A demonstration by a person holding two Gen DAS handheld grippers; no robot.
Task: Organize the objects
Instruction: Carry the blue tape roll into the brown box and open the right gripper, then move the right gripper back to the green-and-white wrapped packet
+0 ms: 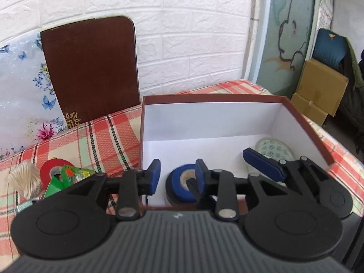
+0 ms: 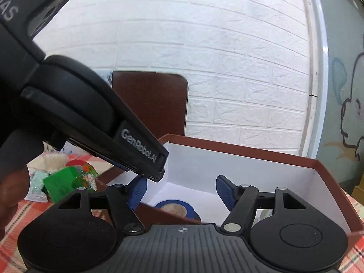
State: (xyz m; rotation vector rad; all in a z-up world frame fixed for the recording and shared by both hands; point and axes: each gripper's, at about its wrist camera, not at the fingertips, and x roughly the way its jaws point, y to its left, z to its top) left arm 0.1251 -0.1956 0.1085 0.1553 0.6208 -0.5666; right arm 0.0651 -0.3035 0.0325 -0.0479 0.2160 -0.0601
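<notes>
Currently both of my tools hang over the open box (image 1: 302,122), a red-brown carton with white inner walls standing on the checked cloth (image 1: 95,136) of the table. Left tool (image 1: 177,177): fingers apart, nothing between the blue pads (image 1: 155,177); it sits above the box's near left corner. Right tool (image 2: 182,192): fingers spread wider, nothing between them, above the box's near edge; in the left wrist view one of its blue pads reaches in over the box floor from the right.

Inside the box, a blue tape roll (image 1: 183,185) lies on top of a black roll (image 1: 169,194) by the near wall. A pale oval piece with a green pattern (image 1: 274,151) lies towards the right wall, partly hidden by the right tool.

Outside the box, to its left on the cloth: a red tape roll (image 1: 53,170), a green printed packet (image 1: 66,178) touching it, and a bundle of toothpicks (image 1: 26,179) just beside. A brown board (image 1: 91,68) leans on the white brick wall (image 1: 193,34) behind the box.
</notes>
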